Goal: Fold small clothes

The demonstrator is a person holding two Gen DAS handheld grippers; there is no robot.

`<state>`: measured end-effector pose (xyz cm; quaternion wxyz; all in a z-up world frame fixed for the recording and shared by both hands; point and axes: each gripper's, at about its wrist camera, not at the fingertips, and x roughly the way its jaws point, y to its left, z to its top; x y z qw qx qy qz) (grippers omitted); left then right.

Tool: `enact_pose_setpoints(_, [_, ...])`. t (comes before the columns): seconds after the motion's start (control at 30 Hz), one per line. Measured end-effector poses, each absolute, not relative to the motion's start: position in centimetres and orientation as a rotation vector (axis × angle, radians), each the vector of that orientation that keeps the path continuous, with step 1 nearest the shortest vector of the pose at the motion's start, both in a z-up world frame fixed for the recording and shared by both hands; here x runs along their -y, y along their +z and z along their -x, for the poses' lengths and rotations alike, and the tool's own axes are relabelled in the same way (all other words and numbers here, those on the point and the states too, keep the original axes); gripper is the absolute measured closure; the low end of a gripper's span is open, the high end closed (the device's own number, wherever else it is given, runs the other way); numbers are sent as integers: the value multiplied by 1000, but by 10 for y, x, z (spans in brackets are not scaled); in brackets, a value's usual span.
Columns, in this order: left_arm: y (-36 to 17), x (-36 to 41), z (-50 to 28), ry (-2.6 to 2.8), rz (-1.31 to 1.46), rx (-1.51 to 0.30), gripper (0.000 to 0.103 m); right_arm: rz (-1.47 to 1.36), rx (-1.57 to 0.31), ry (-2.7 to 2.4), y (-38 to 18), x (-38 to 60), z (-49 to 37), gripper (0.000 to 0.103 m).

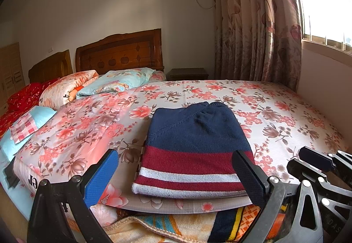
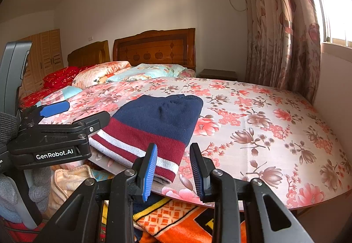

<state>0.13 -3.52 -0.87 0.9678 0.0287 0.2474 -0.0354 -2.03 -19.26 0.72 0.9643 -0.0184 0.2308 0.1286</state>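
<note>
A small knitted garment (image 1: pixel 193 150), navy with maroon and white stripes, lies folded flat on the floral bed sheet (image 1: pixel 275 110) near the front edge. It also shows in the right wrist view (image 2: pixel 154 128). My left gripper (image 1: pixel 176 177) is open, its fingers either side of the garment's striped hem, holding nothing. It shows from the side in the right wrist view (image 2: pixel 74 113). My right gripper (image 2: pixel 173 170) is open and empty at the garment's near right corner. It shows at the right edge of the left wrist view (image 1: pixel 312 161).
Pillows (image 1: pixel 118 82) and a red quilt (image 1: pixel 26 93) lie at the wooden headboard (image 1: pixel 118 53). A colourful blanket (image 2: pixel 176 218) hangs below the bed's front edge. A floral curtain (image 1: pixel 257 22) and a window are at the right, and a nightstand (image 1: pixel 187 73) stands beside the bed.
</note>
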Motion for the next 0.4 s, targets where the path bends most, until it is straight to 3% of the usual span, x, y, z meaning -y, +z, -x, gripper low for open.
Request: enact_pose_setpoints(0.4, [-15,35,-2,-47,-51,-503,0,39,-481,276,0,193,20,72])
